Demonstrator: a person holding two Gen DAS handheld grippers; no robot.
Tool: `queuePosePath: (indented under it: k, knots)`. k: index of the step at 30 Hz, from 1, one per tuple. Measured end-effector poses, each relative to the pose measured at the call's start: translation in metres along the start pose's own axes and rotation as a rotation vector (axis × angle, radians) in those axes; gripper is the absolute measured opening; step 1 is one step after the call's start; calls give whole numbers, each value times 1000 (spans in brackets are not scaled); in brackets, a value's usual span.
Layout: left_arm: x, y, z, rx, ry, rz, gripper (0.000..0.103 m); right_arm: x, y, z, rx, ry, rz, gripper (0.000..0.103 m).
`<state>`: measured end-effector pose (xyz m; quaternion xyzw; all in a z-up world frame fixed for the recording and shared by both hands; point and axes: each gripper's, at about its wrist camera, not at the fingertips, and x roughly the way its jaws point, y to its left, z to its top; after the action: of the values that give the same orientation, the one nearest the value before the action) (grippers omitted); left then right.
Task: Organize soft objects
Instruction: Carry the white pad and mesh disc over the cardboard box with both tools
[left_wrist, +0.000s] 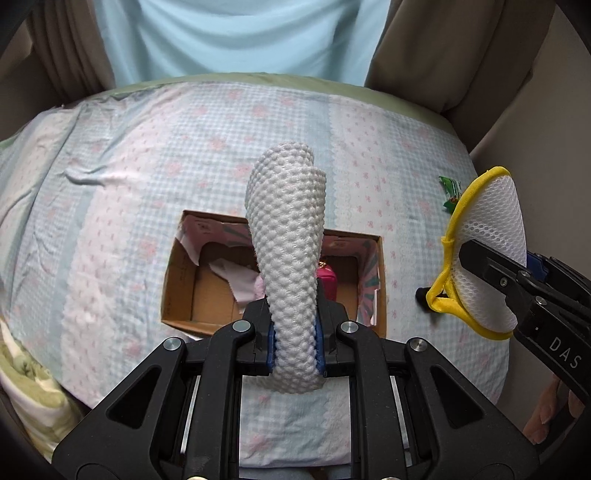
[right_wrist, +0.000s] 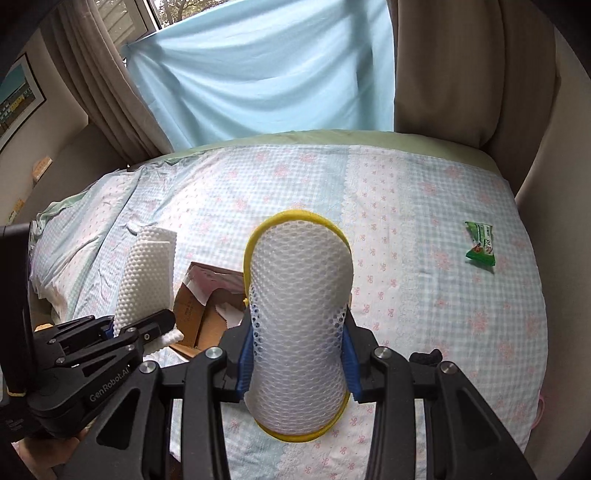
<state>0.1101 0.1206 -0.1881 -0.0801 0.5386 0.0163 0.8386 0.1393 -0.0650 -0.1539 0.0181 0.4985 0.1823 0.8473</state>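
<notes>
A cardboard box (left_wrist: 273, 280) is set on the bed (left_wrist: 147, 177), well in from its edges. A pouch (left_wrist: 327, 282) is held inside it. A snack packet (right_wrist: 480, 243) is laid near the bed's right edge.

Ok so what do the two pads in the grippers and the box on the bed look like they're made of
White bumpy pad, in the left gripper: looks like soft foam or knit, matte, with a raised dimpled surface; it folds under the squeeze.
Yellow-rimmed pad, in the right gripper: white open mesh over padding, with yellow fabric edging.
Box: brown cardboard, matte, with patterned paper or cloth inside.
</notes>
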Motion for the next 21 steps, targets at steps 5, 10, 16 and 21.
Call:
queuePosePath:
  k: [5,10,16,21]
  knots:
    - [24,41,4,36,52,-9,13,35,36,0,3,55,-1,37]
    - [64,72,9,83,127,-47,13,77,62,-2,42,119,-23,37]
    - [127,91,7,135,241,-79,13,139,77,-6,102,213,-50,37]
    - [168,95,2,162,314,-104,13,183,79,-12,109,289,-61,37]
